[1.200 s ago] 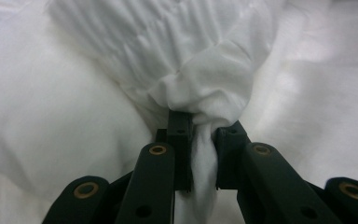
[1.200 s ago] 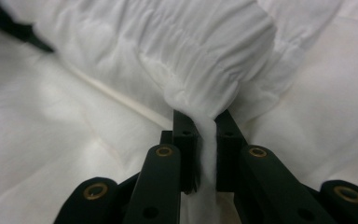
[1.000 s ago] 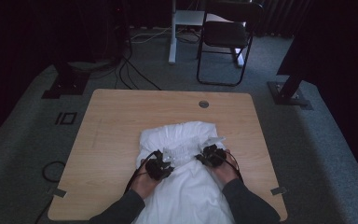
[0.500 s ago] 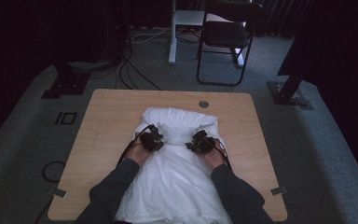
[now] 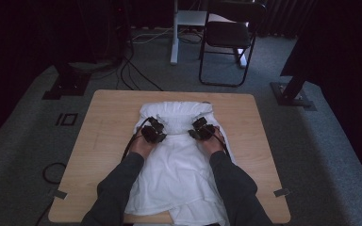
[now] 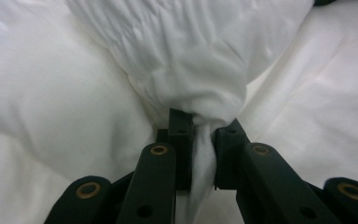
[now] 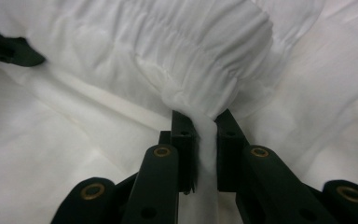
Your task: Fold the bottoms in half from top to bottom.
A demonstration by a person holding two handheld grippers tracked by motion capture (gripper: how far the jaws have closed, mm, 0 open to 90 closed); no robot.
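Nearest the table's point(image 5: 99, 155) front edge, a white garment point(image 5: 179, 174) lies flat. Farther on, the left tool point(image 5: 153, 131) and right tool point(image 5: 202, 128) each pinch a gathered fold of it, seemingly to carry that edge toward the far bunched end.

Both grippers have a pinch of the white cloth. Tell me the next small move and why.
Probably carry the pinched fold a little farther toward the far table edge and lay it down. The left gripper and right gripper are each shut on bunched white cloth, side by side near its far end, so the fold looks mid-way, not yet flattened.
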